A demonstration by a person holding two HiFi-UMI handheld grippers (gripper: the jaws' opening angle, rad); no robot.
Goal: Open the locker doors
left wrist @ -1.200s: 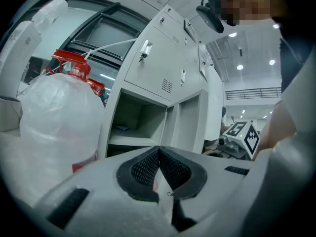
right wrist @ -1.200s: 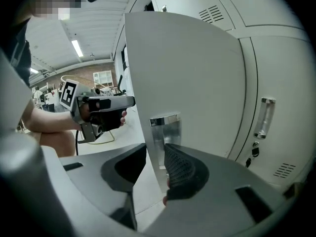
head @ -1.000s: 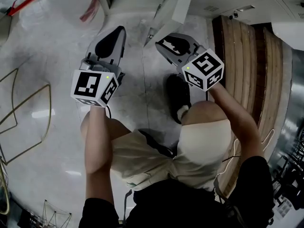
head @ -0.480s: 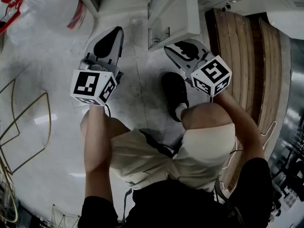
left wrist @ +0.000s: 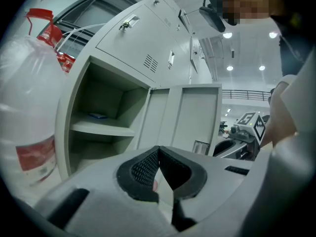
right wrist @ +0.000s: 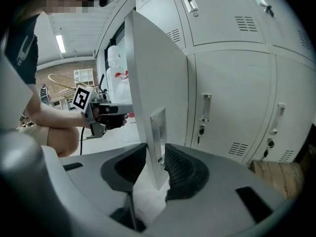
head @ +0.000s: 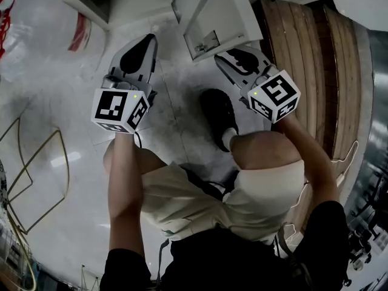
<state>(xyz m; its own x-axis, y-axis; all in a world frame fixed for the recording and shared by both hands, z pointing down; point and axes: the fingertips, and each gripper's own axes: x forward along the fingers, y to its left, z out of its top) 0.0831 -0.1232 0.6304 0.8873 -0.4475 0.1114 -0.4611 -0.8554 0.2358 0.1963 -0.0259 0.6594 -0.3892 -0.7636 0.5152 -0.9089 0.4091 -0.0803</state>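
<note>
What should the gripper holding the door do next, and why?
Probably swing the door wider, away from the open locker. The right gripper has its fingers closed on the door's free edge. The door seems to stick out from the locker, not yet folded right back.

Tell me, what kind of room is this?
Probably a locker room. There are rows of grey metal lockers with handles and vents, one with its door open, and what looks like a wooden bench beside them.
</note>
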